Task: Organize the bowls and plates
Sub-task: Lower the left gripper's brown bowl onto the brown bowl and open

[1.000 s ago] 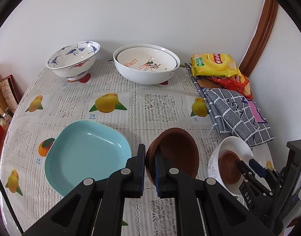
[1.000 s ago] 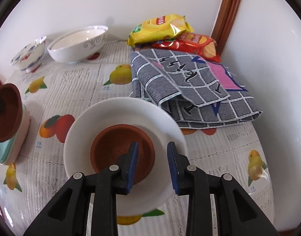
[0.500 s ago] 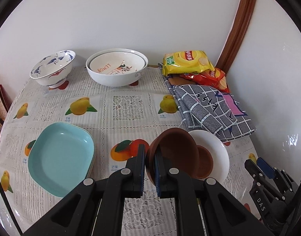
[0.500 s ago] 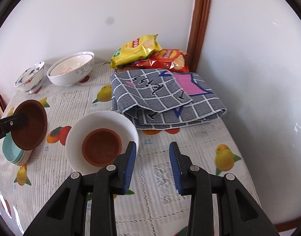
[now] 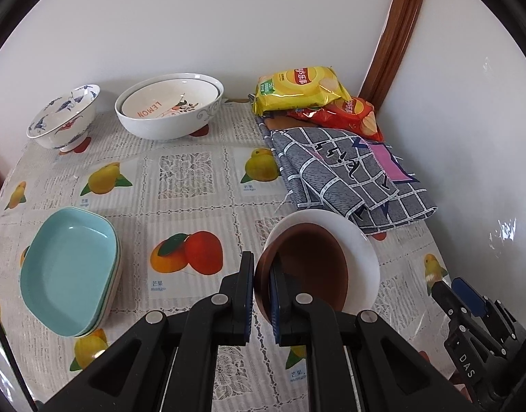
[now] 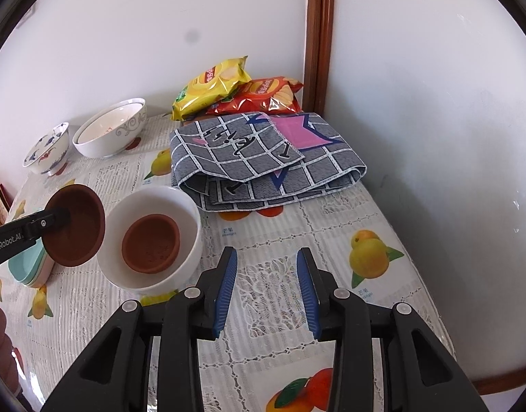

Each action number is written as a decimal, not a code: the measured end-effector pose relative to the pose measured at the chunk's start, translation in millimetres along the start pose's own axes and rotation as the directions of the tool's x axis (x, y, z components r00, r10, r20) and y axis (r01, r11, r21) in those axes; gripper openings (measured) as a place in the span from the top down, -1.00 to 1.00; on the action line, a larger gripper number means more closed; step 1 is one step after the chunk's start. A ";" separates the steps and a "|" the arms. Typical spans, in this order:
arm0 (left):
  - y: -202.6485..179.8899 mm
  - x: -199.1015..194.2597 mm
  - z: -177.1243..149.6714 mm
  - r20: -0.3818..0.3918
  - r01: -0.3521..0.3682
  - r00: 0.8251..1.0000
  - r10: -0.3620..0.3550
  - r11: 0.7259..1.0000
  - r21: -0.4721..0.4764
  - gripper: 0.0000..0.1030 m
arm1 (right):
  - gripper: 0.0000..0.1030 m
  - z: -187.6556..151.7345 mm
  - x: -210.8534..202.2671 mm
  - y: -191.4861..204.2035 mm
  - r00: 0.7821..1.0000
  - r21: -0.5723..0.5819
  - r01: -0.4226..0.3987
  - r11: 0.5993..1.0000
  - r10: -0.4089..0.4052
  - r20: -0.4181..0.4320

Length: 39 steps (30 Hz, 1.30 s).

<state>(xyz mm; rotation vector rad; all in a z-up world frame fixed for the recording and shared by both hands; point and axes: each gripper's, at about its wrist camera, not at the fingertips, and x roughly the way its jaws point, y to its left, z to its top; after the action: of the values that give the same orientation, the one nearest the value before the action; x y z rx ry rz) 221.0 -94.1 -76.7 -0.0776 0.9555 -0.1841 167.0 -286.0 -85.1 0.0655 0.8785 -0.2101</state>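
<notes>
Gripping brown bowl (image 5: 307, 267) by its rim, left tongs (image 5: 261, 288) are clenched, holding it tilted at 9 o'clock of white bowl (image 6: 153, 237); right tongs (image 6: 266, 288) w/ nothing between, released.

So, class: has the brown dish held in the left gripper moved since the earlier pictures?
Yes. The brown dish went from beside the teal plates rightward to the white bowl.
</notes>
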 end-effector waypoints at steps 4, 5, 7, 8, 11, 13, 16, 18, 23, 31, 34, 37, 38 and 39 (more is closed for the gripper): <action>-4.8 8.5 1.7 -0.014 -0.002 1.000 0.002 1.000 0.005 0.83 | 0.30 -1.9 5.5 -7.0 1.000 0.017 -0.003 1.000 0.003 -0.009; -6.0 10.8 2.3 -0.017 0.001 1.000 -0.001 1.000 0.006 0.83 | 0.30 -2.0 6.6 -8.3 1.000 0.021 -0.004 1.000 0.004 -0.012; -7.5 15.7 3.2 -0.024 0.007 1.000 -0.007 1.000 0.007 0.83 | 0.30 -1.7 9.0 -10.9 1.000 0.030 -0.007 1.000 0.007 -0.016; -8.2 18.4 3.4 -0.028 0.011 1.000 -0.011 1.000 0.008 0.83 | 0.30 -1.7 9.6 -12.2 1.000 0.033 -0.007 0.999 0.008 -0.015; -10.1 27.1 3.9 -0.041 0.014 0.999 -0.014 1.000 0.002 0.83 | 0.30 -1.1 12.3 -15.4 1.000 0.037 -0.005 0.999 0.006 -0.019; -11.6 32.7 3.6 -0.051 0.018 0.999 -0.018 1.000 0.001 0.83 | 0.30 -1.1 14.0 -17.2 1.000 0.038 -0.002 0.999 0.003 -0.021; -12.8 40.4 3.6 -0.065 0.022 0.998 -0.022 1.000 -0.004 0.83 | 0.30 -0.7 17.4 -19.7 1.000 0.043 0.000 0.999 0.001 -0.026; -14.0 44.3 3.7 -0.072 0.022 0.997 -0.022 1.000 -0.002 0.83 | 0.30 -0.6 19.3 -20.8 1.000 0.049 0.001 0.999 0.000 -0.030; -15.5 51.6 3.7 -0.085 0.026 0.996 -0.026 1.000 0.001 0.83 | 0.30 0.9 21.5 -23.5 1.000 0.071 -0.010 0.997 0.012 -0.026; -20.2 58.9 4.7 -0.096 0.037 0.995 -0.036 0.999 0.009 0.83 | 0.29 2.3 28.5 -18.4 0.999 0.052 -0.015 0.999 0.017 -0.041; -23.1 62.4 4.3 -0.105 0.043 0.994 -0.041 0.999 0.018 0.83 | 0.28 1.0 32.0 -16.7 0.998 0.043 -0.018 0.999 0.020 -0.051; -24.5 65.8 3.3 -0.114 0.044 0.993 -0.042 0.999 0.015 0.83 | 0.28 0.0 35.6 -16.1 0.998 0.039 -0.017 0.999 0.020 -0.062; -24.9 66.8 3.0 -0.116 0.044 0.992 -0.042 0.999 0.014 0.83 | 0.27 -0.3 36.2 -16.0 0.998 0.039 -0.018 0.999 0.020 -0.065; -25.4 67.6 2.7 -0.117 0.045 0.992 -0.043 0.999 0.013 0.83 | 0.27 -0.4 36.7 -15.8 0.997 0.039 -0.018 0.999 0.020 -0.068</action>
<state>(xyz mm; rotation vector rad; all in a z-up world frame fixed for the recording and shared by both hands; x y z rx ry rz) 258.2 -131.9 -125.8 -0.0742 1.0698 -0.2392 186.1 -307.1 -113.1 0.1168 0.9415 -0.2079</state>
